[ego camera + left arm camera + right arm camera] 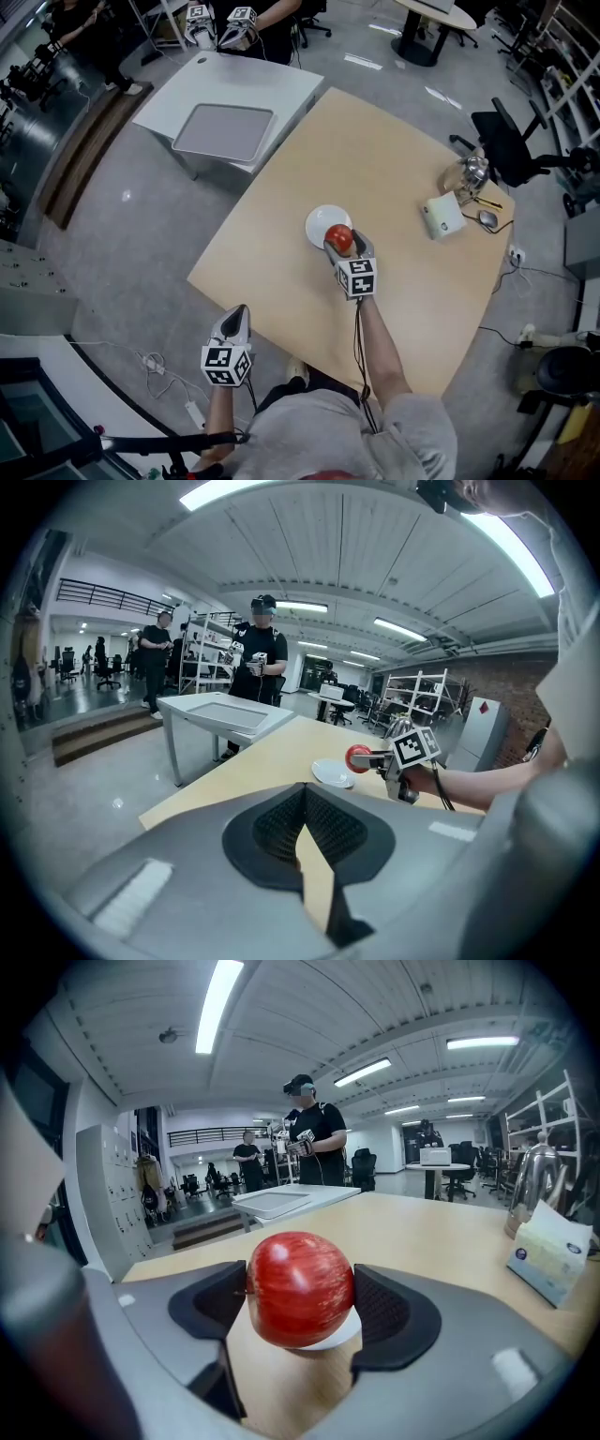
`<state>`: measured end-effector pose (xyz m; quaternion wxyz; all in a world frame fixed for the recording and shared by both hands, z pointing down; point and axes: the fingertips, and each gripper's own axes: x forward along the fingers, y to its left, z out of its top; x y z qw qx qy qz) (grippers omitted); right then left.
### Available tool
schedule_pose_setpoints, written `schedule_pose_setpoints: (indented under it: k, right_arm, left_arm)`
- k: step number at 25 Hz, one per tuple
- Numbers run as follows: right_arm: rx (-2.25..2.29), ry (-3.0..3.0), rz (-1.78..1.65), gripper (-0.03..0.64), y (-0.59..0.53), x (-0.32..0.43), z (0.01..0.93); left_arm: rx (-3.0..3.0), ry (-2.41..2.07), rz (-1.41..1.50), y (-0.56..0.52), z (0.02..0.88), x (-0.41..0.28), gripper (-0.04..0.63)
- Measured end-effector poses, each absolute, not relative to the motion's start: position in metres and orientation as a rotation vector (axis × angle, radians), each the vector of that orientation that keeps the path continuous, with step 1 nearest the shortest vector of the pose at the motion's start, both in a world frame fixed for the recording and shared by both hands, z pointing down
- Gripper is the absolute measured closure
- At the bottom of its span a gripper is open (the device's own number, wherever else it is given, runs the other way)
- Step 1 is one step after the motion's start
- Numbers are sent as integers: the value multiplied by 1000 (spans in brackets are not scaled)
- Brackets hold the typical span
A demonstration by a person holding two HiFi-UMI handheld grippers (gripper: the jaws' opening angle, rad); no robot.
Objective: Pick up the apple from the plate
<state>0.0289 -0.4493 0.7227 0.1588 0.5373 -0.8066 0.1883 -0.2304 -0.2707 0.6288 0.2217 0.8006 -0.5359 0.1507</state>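
Observation:
A red apple (pixel 299 1288) sits between the two dark pads of my right gripper (pixel 300 1309), which is shut on it. The apple hangs just above the white plate (pixel 339 1337), whose rim shows beneath it. In the head view the apple (pixel 340 238) is over the near edge of the plate (pixel 322 222) on the wooden table (pixel 394 169), with my right gripper (pixel 341 241) behind it. From the left gripper view the apple (pixel 357 757) and plate (pixel 332 773) lie far ahead. My left gripper (pixel 234 319) is off the table's near-left corner, its jaws shut with nothing between them (pixel 302 810).
A tissue box (pixel 442 216), a metal kettle (pixel 472 172) and a computer mouse (pixel 487 219) stand at the table's far right. A white table with a grey tray (pixel 225 131) is beyond the far-left corner, where a person with grippers (pixel 234 23) stands.

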Motion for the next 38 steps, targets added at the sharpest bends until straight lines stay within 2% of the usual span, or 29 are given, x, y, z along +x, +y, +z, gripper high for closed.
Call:
schedule_pose_setpoints:
  k: [17,38]
  right_arm:
    - [1691,-2260,542,252,-366,71,686]
    - [1896,-2112,624,252,-250,126,689]
  left_arm:
    - [2376,-1349,390,-264,606,-188,575]
    - [2519,-1122,410,-252,613,-131,575]
